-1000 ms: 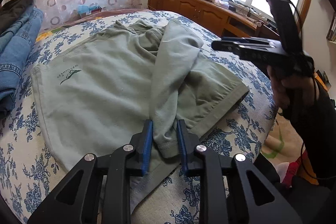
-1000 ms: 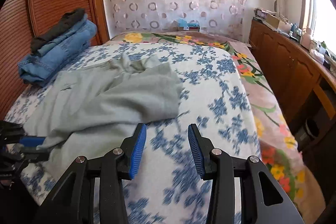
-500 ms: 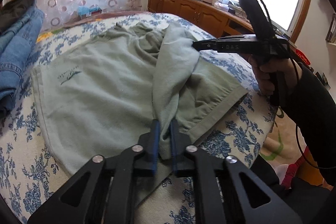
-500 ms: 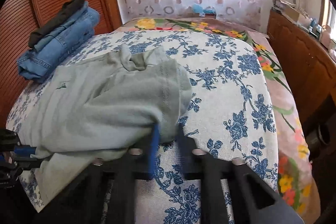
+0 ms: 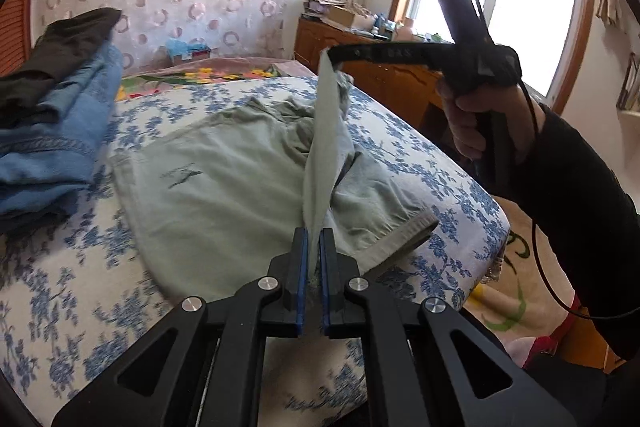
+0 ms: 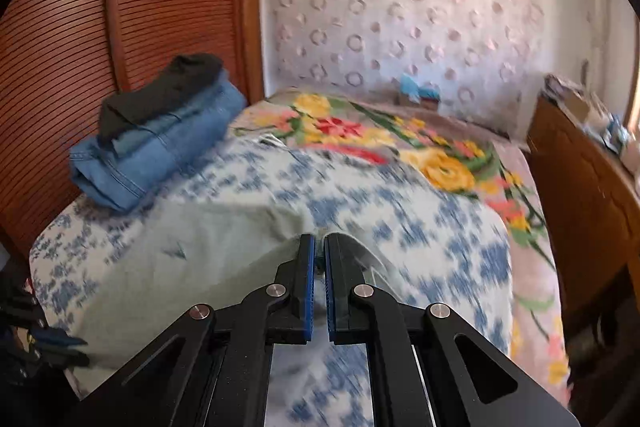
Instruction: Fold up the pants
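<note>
Pale green pants point(image 5: 208, 203) lie spread on the blue-flowered bed, a small dark logo on one side. My left gripper point(image 5: 314, 239) is shut on the near end of one leg's hem. The right gripper point(image 5: 334, 57), held by a hand in a black sleeve, is shut on the far end of that hem and lifts it. The cloth stretches taut between the two as a raised band point(image 5: 324, 147). In the right wrist view the right gripper point(image 6: 319, 247) pinches green fabric point(image 6: 208, 259), the picture blurred by motion.
Folded blue jeans with a dark garment on top point(image 5: 52, 131) sit at the bed's left, against a wooden slatted headboard point(image 6: 120, 47). A wooden cabinet point(image 5: 396, 83) runs along the right under the window. The bed's right edge drops to a patterned floor mat point(image 5: 516, 291).
Both grippers closed on the pant leg's hem and rose. The right one lifted its end high, pulling the leg up off the bed into a taut band.
</note>
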`<state>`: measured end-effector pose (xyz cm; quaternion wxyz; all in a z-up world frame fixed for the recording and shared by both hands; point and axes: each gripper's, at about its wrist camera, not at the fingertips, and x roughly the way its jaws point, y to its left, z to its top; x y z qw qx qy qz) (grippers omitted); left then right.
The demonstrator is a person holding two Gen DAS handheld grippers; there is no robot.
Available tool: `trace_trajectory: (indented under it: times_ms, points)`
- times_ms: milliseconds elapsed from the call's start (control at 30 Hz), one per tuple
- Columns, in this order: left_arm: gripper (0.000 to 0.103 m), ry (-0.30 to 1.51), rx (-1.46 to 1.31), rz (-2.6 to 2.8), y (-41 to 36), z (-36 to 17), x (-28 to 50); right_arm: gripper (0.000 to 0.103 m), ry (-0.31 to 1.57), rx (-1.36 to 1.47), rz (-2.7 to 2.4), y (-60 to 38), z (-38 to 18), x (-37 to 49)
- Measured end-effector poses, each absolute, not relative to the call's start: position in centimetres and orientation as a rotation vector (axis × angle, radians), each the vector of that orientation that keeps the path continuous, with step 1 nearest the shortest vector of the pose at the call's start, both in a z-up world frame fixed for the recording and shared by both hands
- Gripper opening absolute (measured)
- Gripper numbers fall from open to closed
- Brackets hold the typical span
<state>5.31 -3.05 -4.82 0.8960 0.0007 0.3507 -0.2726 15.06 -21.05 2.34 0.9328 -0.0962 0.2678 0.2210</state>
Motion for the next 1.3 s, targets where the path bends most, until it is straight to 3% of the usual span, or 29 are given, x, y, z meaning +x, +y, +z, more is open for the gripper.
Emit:
trace_trajectory:
  times_ms: [700,900,1000,1300]
  points:
    - [0.007,0.792,-0.081,-0.456,3.3,-6.8,4.0,0.005,0.574,-0.284,0.618,-10.7,0.3,19.9]
    - [0.007,0.809,-0.086,-0.44,3.5,-7.4,4.3,0.021,0.619,-0.287,0.601,-10.8,-0.6,20.1]
    - [0.016,0.81,-0.066,-0.432,3.2,-7.4,4.6,0.035,0.617,-0.275,0.585,-12.0,-0.6,19.6]
    - [0.065,0.8,-0.057,-0.431,2.9,-7.3,6.1,0.037,0.647,-0.21,0.51,-16.0,-2.0,16.3]
